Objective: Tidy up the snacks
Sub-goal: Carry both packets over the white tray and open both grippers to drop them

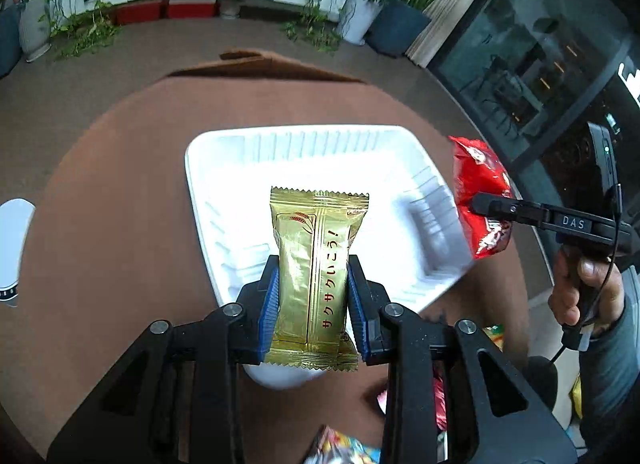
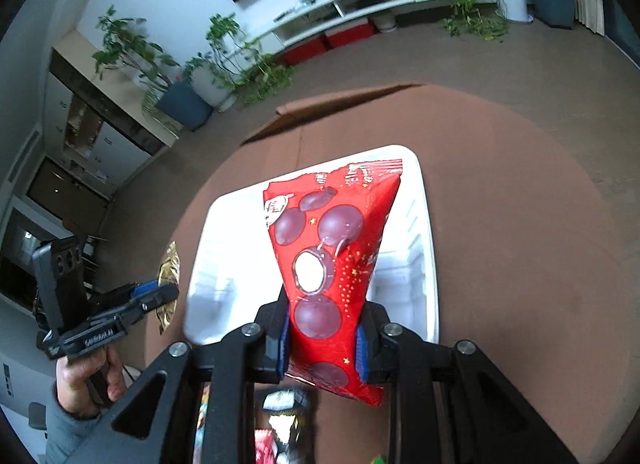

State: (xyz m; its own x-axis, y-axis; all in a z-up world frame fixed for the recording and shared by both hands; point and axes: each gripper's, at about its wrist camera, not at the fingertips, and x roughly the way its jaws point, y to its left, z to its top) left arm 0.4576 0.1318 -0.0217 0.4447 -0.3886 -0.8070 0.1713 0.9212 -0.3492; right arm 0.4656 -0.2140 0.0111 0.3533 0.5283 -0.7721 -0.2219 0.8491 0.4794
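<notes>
My left gripper [image 1: 313, 292] is shut on a gold snack packet [image 1: 316, 264] with red Japanese lettering, held lengthwise above the near part of a white ribbed plastic tray [image 1: 224, 167]. My right gripper [image 2: 322, 328] is shut on a red bag [image 2: 332, 248] printed with chocolate balls, also held over the white tray [image 2: 224, 232]. In the left wrist view the red bag [image 1: 480, 199] hangs at the tray's right rim in the right gripper [image 1: 486, 203]. In the right wrist view the left gripper [image 2: 166, 296] and the gold packet [image 2: 170, 264] show at the tray's left side.
The tray lies on a round brown table [image 1: 120, 183] with a cardboard flap [image 1: 256, 61] at its far edge. Loose colourful snack packets [image 1: 344, 448] lie near the front edge. A white object [image 1: 12, 248] sits at the table's left. A person's hand [image 1: 584, 288] grips the right tool.
</notes>
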